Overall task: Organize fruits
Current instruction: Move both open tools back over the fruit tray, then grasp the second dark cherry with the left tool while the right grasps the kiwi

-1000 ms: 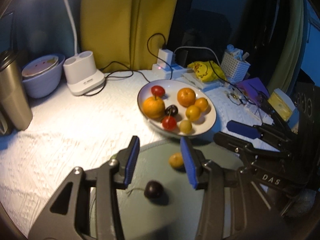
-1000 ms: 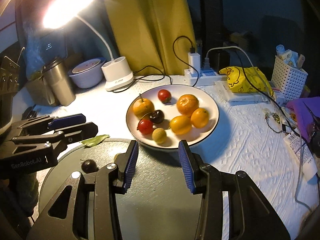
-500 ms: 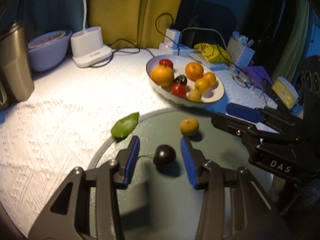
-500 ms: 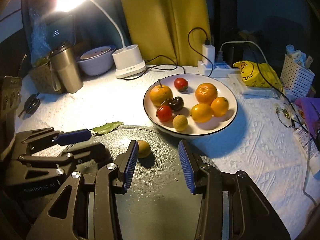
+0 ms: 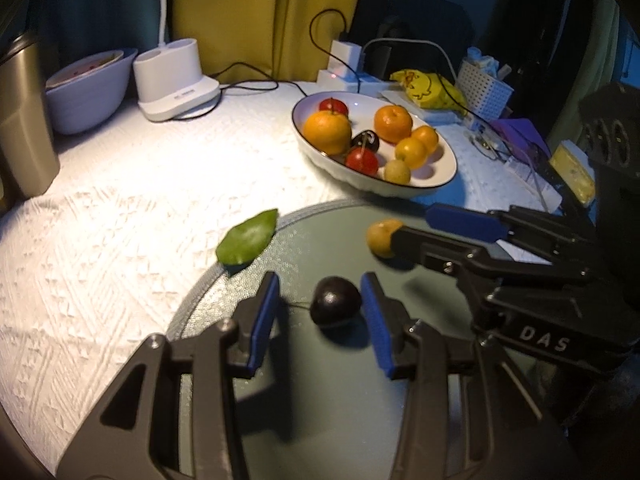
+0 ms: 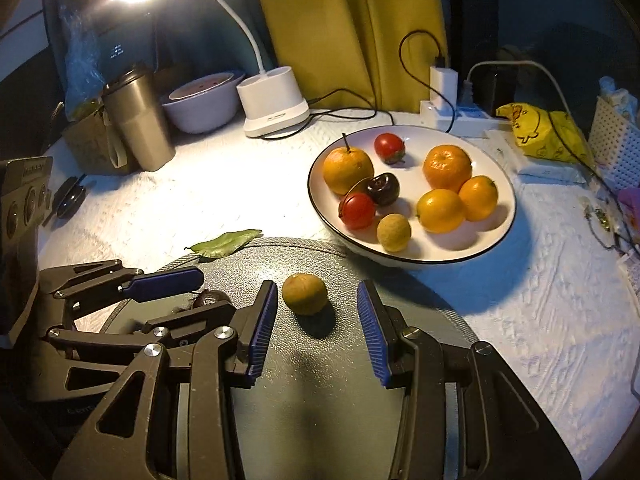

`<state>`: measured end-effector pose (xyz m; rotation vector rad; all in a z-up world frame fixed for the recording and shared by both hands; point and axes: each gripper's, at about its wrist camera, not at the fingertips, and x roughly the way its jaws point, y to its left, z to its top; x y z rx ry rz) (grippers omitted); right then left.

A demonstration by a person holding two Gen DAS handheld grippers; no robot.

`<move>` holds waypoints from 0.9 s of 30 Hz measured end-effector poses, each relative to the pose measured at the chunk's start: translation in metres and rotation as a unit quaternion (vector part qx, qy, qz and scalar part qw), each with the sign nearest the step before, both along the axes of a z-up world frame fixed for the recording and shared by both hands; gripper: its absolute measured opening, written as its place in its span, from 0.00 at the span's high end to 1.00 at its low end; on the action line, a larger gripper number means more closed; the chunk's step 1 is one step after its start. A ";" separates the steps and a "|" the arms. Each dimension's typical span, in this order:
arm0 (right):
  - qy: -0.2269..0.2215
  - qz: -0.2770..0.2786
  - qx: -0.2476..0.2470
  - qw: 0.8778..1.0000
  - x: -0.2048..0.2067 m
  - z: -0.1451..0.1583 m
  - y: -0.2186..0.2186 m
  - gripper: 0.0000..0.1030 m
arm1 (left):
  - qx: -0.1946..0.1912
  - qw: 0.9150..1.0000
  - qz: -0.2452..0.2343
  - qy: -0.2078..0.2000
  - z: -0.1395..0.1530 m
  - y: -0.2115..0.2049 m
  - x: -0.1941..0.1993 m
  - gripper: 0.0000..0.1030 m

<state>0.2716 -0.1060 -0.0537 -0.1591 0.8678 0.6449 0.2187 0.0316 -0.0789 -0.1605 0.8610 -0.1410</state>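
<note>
A dark cherry (image 5: 335, 306) lies on a round grey-green mat (image 5: 320, 400), between the fingers of my open left gripper (image 5: 322, 316). A small yellow-brown fruit (image 6: 304, 294) lies on the same mat (image 6: 320, 400), between the fingers of my open right gripper (image 6: 316, 322); it also shows in the left wrist view (image 5: 382, 237), partly behind the right gripper (image 5: 424, 232). A white plate (image 6: 496, 236) behind the mat holds several oranges, cherries and one yellow-brown fruit. The left gripper (image 6: 168, 292) mostly hides the cherry (image 6: 208, 299) in the right wrist view.
A green leaf (image 5: 248, 241) lies at the mat's far left edge. A steel tumbler (image 6: 138, 120), a pale bowl (image 6: 200, 106) and a white lamp base (image 6: 274, 106) stand at the back left. Chargers, cables, a yellow bag (image 6: 540, 130) and a white basket sit behind the plate.
Both grippers have come lower and forward over the mat. The cherry now sits between the left fingers and the yellow-brown fruit between the right fingers. Both stay open.
</note>
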 end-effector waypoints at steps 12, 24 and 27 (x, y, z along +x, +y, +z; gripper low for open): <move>0.025 0.021 -0.002 0.999 0.010 -0.015 0.012 0.70 | -0.010 0.999 -0.031 0.003 -0.003 -0.007 0.004 0.75; 0.010 0.019 0.004 1.000 0.010 -0.005 0.004 0.72 | -0.004 1.000 -0.030 -0.001 0.004 -0.011 0.007 0.75; 0.006 0.012 0.007 1.000 0.013 0.000 -0.004 0.72 | -0.002 1.000 -0.031 -0.004 0.008 -0.013 0.009 0.75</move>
